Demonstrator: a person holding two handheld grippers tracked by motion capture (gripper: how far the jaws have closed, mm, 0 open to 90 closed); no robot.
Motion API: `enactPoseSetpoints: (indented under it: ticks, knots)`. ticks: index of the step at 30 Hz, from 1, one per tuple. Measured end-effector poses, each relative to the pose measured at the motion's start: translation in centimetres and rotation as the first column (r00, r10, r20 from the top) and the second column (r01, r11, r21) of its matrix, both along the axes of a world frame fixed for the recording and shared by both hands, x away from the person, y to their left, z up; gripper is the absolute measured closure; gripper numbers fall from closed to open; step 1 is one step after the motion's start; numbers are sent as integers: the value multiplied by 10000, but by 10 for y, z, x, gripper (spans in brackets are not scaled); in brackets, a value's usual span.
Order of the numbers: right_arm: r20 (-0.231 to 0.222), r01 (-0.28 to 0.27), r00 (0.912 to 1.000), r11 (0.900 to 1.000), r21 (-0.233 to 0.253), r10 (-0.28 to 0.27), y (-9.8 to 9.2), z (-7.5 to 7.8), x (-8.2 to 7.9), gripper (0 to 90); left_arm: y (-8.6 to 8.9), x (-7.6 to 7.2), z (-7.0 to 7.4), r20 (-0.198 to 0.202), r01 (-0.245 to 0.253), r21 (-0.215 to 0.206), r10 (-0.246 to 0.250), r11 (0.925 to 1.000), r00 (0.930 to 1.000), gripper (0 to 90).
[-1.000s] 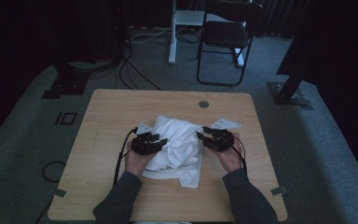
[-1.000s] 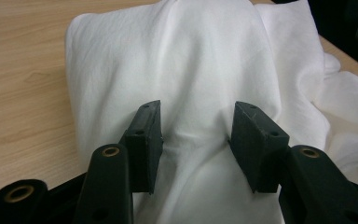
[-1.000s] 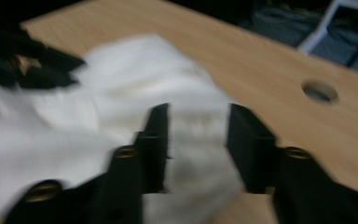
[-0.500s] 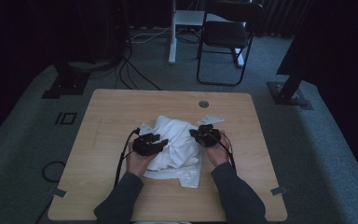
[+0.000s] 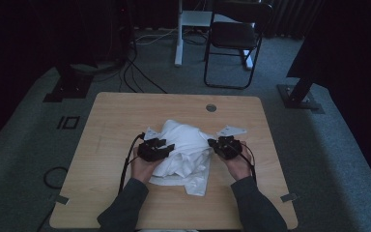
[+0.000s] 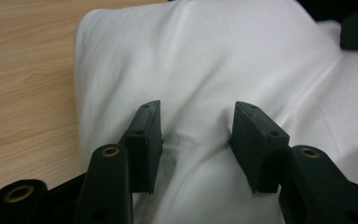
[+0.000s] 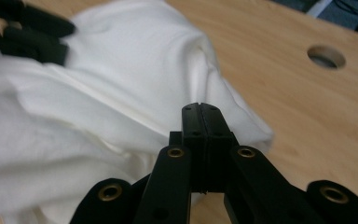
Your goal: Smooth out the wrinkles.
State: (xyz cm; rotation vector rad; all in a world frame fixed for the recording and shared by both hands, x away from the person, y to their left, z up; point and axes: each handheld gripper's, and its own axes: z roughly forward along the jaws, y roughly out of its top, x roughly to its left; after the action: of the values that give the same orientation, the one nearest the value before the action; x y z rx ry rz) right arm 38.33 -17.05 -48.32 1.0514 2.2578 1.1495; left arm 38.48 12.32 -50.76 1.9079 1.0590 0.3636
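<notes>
The white cloth (image 5: 183, 150) lay bunched at the middle of the table (image 5: 116, 121). Your left gripper (image 6: 196, 135) stood wide open, pressing a fold; your right gripper (image 7: 204, 135) was closed, whether on fabric unclear. You needed the left to pinch one layer only.

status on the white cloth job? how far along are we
Early. Done: little, since the white cloth lies bunched mid-table, no flat fold visible. In hand: the left gripper is open, fingers pressed into the fabric; the right gripper is shut at the cloth's edge, whether on fabric is unclear. Left: probably spreading and folding it.
</notes>
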Motion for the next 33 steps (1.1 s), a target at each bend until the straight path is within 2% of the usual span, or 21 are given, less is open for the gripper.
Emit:
enactPoseSetpoints:
  ticks: [3, 4, 5, 6, 7, 8, 9, 10, 13, 14, 15, 16, 17, 18, 19, 21, 22, 25, 28, 31, 33]
  knots:
    - [-247, 204, 9995, 9998, -17, -204, -7, -5, -4, 888, -1, -1, -1, 17, 50, -40, -50, 10000, 10000, 535]
    - [-201, 506, 9985, 9984, -250, -511, -8, -5, -8, 834, -3, -1, 0, 101, -76, 187, 74, 9998, 9999, 528]
    - [-201, 506, 9985, 9984, -250, -511, -8, -5, -8, 834, -3, -1, 0, 101, -76, 187, 74, 9998, 9999, 526]
    - [45, 759, 9971, 9971, -14, -759, -10, 1, -14, 685, -4, -2, 0, 99, -152, 232, 150, 9996, 9998, 521]
    - [45, 759, 9971, 9971, -14, -759, -10, 1, -14, 685, -4, -2, 0, 99, -152, 232, 150, 9996, 9998, 520]
    - [246, -17, 9997, 9925, 1223, -13, -9, 10, -23, 599, -5, -2, 0, 84, -164, 206, 162, 9997, 9998, 519]
    - [246, -17, 9997, 9925, 1223, -13, -9, 10, -23, 599, -5, -2, 0, 84, -164, 206, 162, 9997, 9998, 518]
    - [479, -856, 9958, 9808, 1752, 783, 2, 17, -31, 516, -6, -2, 0, 99, -185, 254, 183, 9995, 9998, 512]
    - [459, -1310, 9911, 9739, 1855, 1246, 16, 17, -34, 469, -7, -3, 1, 114, -194, 319, 190, 9993, 9998, 506]
    - [249, -1646, 9864, 9744, 1529, 1628, 30, 9, -33, 456, -8, -3, 1, 112, -244, 303, 241, 9992, 9996, 506]
    - [35, -1645, 9862, 9791, 1193, 1653, 36, 4, -33, 461, -8, -3, 1, 112, -244, 303, 241, 9992, 9996, 506]
    - [-302, -1590, 9865, 9857, 549, 1608, 42, -5, -32, 494, -7, -3, 0, 110, -249, 246, 246, 9994, 9996, 506]
    - [-302, -1590, 9865, 9857, 549, 1608, 42, -5, -32, 494, -7, -3, 0, 110, -249, 246, 246, 9994, 9996, 506]
    - [-697, -1608, 9844, 9868, 183, 1617, 43, -16, -35, 690, -7, -3, 0, 131, -205, 262, 202, 9994, 9997, 506]
    - [-697, -1608, 9844, 9868, 183, 1617, 43, -16, -35, 690, -7, -3, 0, 131, -205, 262, 202, 9994, 9997, 506]
    - [-799, -1700, 9824, 9854, -42, 1691, 37, -21, -42, 865, -7, -4, 0, 147, -175, 274, 171, 9995, 9997, 505]
    - [-799, -1700, 9824, 9854, -42, 1691, 37, -21, -42, 865, -7, -4, 0, 182, -218, 307, 213, 9993, 9996, 505]
    - [-829, -1573, 9849, 9857, -598, 1521, 17, -19, -57, 883, -7, -4, 0, 140, -240, 195, 238, 9995, 9996, 505]
    - [-890, -1568, 9846, 9850, -727, 1502, 11, -20, -63, 876, -8, -4, 0, 168, -225, 255, 221, 9994, 9996, 503]
    - [-1291, -1507, 9827, 9789, -1381, 1331, 9, -29, -64, 794, -10, -6, 1, 213, -324, 337, 317, 9989, 9993, 489]
    - [-1169, -1262, 9871, 9815, -1442, 1098, 8, -30, -64, 690, -9, -6, 1, 158, -285, 252, 281, 9993, 9995, 489]
